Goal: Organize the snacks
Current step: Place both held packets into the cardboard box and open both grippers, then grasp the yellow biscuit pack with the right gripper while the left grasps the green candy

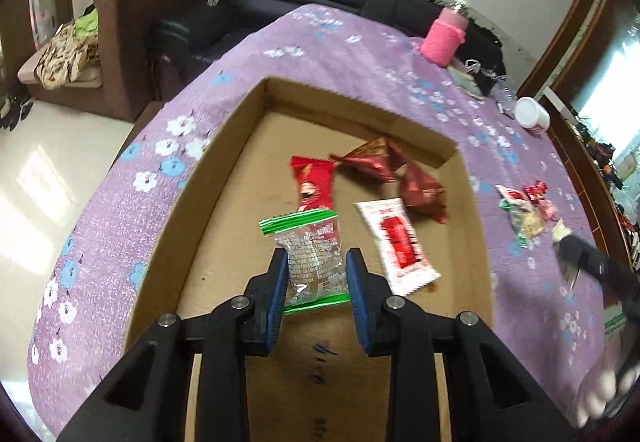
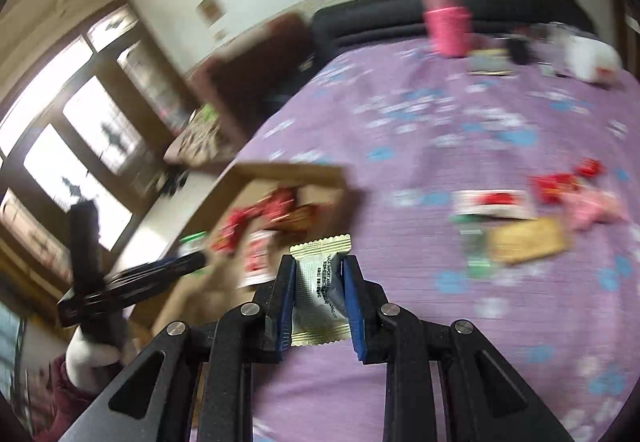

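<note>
Desk cloth (image 1: 360, 54): purple woven fabric, matt, slightly rough, flower print. Box (image 1: 224, 178): plain brown cardboard, matt, raw cut edges. Packet in left claw (image 1: 316, 274): clear crinkly plastic film, glossy, green sealed ends (image 1: 314, 266). Packet in right claw (image 2: 320, 292): pale foil-like wrapper (image 2: 316, 282), crimped serrated ends, printed text. Wrappers in box: red and dark red glossy film (image 1: 380, 162). Claw arms: black matt plastic, fine texture, shiny metal pins; pads (image 1: 278, 282) blue, look rubbery. Bottle sleeve near far desk edge (image 1: 442, 38): pink knit, fuzzy. Floor: glossy pale tile (image 1: 44, 170).
</note>
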Demonstrator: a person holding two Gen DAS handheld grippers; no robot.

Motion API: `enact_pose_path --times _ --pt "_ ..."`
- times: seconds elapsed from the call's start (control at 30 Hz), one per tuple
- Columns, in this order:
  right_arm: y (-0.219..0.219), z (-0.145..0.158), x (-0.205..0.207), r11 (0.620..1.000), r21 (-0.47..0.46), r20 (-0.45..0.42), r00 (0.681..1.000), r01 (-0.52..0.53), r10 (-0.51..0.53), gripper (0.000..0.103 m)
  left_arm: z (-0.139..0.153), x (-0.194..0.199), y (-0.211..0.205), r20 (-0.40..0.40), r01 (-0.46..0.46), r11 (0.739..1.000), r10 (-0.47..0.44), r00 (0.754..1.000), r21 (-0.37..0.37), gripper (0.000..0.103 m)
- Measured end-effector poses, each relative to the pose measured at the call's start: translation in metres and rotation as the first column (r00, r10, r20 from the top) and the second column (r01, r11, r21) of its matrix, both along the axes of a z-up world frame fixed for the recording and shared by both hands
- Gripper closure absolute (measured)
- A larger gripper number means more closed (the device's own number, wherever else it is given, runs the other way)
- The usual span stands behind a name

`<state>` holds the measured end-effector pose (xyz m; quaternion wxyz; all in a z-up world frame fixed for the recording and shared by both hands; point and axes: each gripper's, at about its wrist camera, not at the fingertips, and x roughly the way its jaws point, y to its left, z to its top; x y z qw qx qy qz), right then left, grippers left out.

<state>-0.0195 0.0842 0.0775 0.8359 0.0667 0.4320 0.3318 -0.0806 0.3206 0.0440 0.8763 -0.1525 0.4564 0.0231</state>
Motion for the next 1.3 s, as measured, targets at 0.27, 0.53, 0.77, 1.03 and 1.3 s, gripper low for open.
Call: enact_pose_path --times 0.27,0.53,0.77,1.03,1.3 --pt "0.098 -0.045 0.000 0.986 -0.135 -0.063 0.994 -0.099 0.091 0.076 -0.002 0.007 0.011 -0.003 -0.005 0.999 0.005 1.000 -0.045 0.061" --pt "0.086 -0.033 -0.001 0.989 -0.132 -0.036 0.997 -0.065 0.061 0.074 0.021 -0.017 0.012 0.092 -0.027 0.994 0.036 0.995 -0.104 0.047" --pt "0.022 -0.014 -0.020 0.997 -0.053 0.050 0.997 0.063 -0.061 0.061 0.049 -0.047 -0.041 0.187 -0.084 0.996 0.081 0.979 0.009 0.027" --pt "-0.058 -0.014 -0.026 0.974 -0.021 0.052 0.973 0.226 -0.225 0.059 0.066 -0.066 -0.141 0.247 -0.024 0.977 -0.029 0.969 0.210 0.022" --pt "-0.139 -0.019 -0.036 0.937 0.040 0.016 0.937 0.348 -0.349 0.055 0.065 -0.065 -0.192 0.215 0.054 0.961 -0.115 0.970 0.272 0.022"
